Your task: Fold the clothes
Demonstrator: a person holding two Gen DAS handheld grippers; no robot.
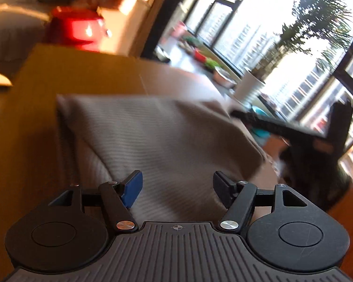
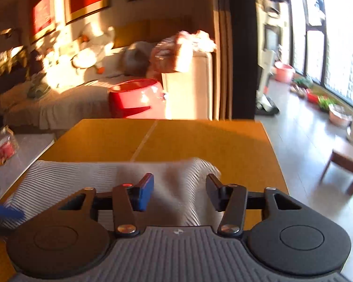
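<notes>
The garment (image 1: 153, 141) is a grey piece of cloth with fine ribs that run in close parallel lines; it looks soft and rather thick, and it lies on the table (image 1: 82, 75), a flat top of smooth orange-brown material with one thin seam across it. In the left wrist view the cloth is already doubled, with a straight far edge and a sharp corner at the upper left, and its right side slopes down toward the table edge. In the right wrist view its right end rises in a soft rounded hump, while the left part lies flat. The left gripper (image 1: 177, 189) hangs low over the near part of the cloth and points along it; its jaws stand wide apart, with only ribbed fabric seen between them, and they hold nothing. The right gripper (image 2: 179, 191) is also just above the near edge of the cloth, level and pointing across the table; its jaws are spread as well and grip nothing. Each gripper has one blue pad and one black pad. Behind the table stands a glossy red stool (image 2: 136, 98), blurred, next to a white cabinet (image 2: 190, 87).
</notes>
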